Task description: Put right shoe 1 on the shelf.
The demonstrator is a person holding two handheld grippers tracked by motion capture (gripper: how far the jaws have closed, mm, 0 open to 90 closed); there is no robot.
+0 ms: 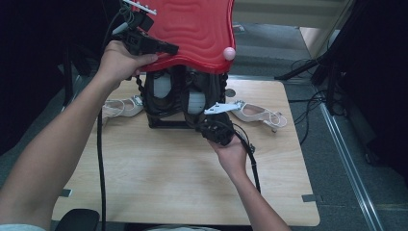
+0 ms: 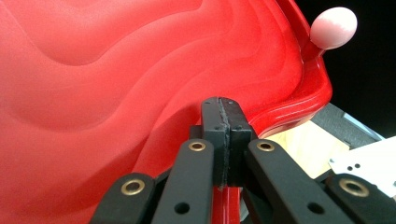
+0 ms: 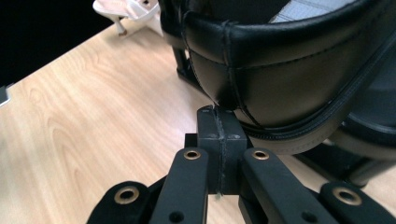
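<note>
While left gripper (image 2: 223, 109) pinches red lid (image 2: 116, 70) | right gripper (image 3: 219, 116) closed, at black shoe (image 3: 280, 79)

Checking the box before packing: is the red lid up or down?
Up: the left hand-held gripper holds the red lid raised above the shoes.

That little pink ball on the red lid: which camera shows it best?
The left gripper view: the pink ball is large and sharp at the red lid's rim. The high view shows it small; the right gripper view faces a black bag.
</note>
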